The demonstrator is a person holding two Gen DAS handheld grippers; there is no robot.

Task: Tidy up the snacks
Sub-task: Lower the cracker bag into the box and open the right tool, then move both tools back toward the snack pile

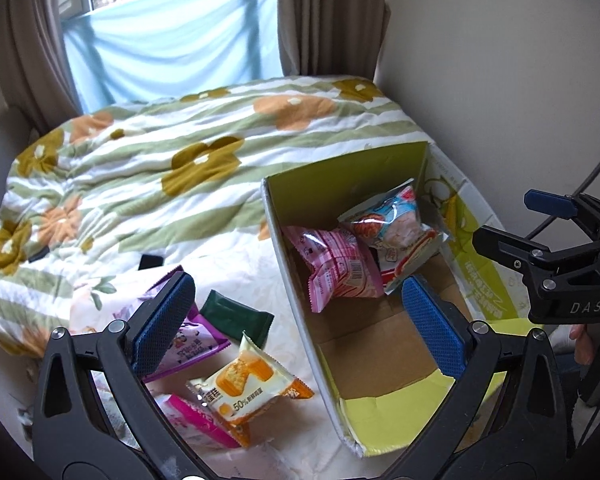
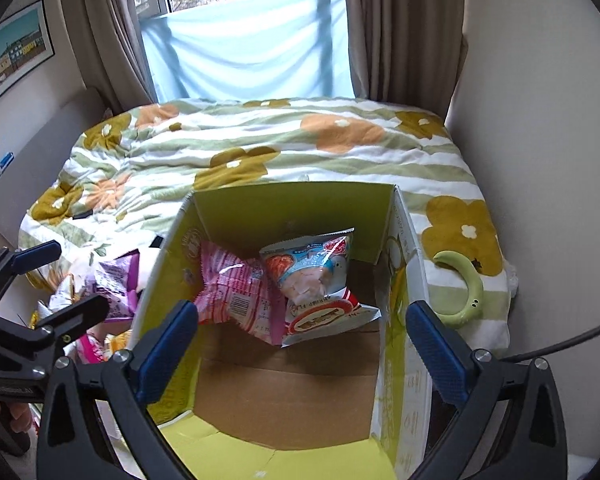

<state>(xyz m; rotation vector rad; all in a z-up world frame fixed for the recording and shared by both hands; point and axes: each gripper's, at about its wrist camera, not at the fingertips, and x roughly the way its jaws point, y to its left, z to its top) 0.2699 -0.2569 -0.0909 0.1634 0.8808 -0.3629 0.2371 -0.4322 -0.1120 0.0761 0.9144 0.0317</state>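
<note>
Right claw (image 2: 302, 350) wide open and empty above the box (image 2: 400, 280), pink packet (image 2: 236, 296) and blue packet (image 2: 320, 280) just ahead inside; left claw (image 1: 296, 328) open, empty, loose snacks (image 1: 252, 384) beneath.

Right gripper (image 2: 302, 344): jaws spread wide, nothing btwn. Below them, the box's (image 2: 288, 208) bare cardboard floor is free; pink packet (image 2: 236, 300) & blue-red packet (image 2: 316, 280) block the far end. Box walls flank both pads.
</note>
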